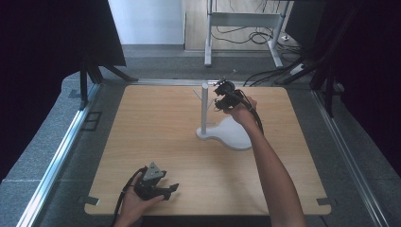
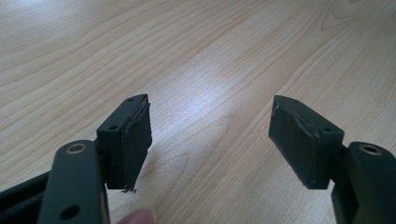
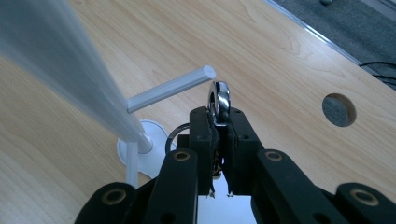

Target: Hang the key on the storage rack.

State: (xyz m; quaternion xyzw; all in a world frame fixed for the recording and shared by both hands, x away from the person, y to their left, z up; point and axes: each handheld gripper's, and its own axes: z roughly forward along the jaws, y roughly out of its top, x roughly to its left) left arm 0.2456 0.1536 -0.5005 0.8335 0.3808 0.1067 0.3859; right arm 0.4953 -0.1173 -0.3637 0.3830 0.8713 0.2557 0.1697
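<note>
silver ring (image 3: 220,101) pinched in right gripper (image 3: 219,140) beside white stand (image 1: 204,109).

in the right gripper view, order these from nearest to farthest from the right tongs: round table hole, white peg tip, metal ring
1. metal ring, clamped in the right tongs.
2. white peg tip, just beyond the ring, slightly left.
3. round table hole, far right in the table.

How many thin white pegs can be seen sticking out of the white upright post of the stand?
2. One thin white peg points toward the shiny metal ring held in the right gripper. Another thin white peg is lower on the white upright post. Others may be hidden.
</note>
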